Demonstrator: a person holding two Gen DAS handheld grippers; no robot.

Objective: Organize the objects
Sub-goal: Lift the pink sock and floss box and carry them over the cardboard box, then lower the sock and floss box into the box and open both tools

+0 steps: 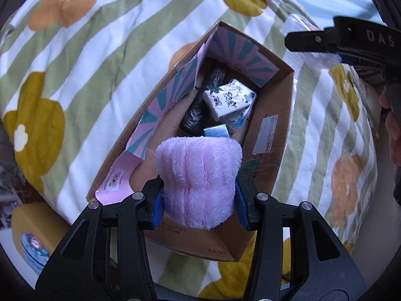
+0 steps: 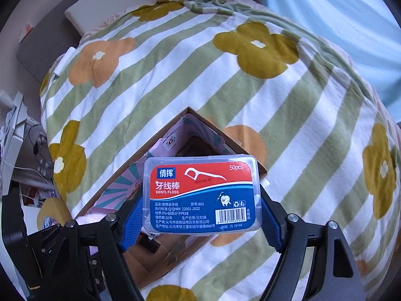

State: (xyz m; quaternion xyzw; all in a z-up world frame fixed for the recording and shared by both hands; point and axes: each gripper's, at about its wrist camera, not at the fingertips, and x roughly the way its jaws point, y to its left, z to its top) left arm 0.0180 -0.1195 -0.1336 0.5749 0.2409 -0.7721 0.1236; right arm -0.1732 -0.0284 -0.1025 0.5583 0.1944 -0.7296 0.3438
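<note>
Pink towel point(image 1: 198, 183) pinched between left jaws; floss box point(image 2: 202, 194) between right jaws.

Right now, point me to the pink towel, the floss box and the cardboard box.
pink towel point(image 1: 198, 183): left wrist view, middle of its fluffy face.
floss box point(image 2: 201, 195): right wrist view, centre of the label.
cardboard box point(image 1: 270, 130): left wrist view, inner right wall.

Floss box point(image 2: 201, 195): "DENTL FLOSS", "50pcs", "MADE IN CHINA"; right claw point(image 1: 313, 40) arm: "DAS"
</note>
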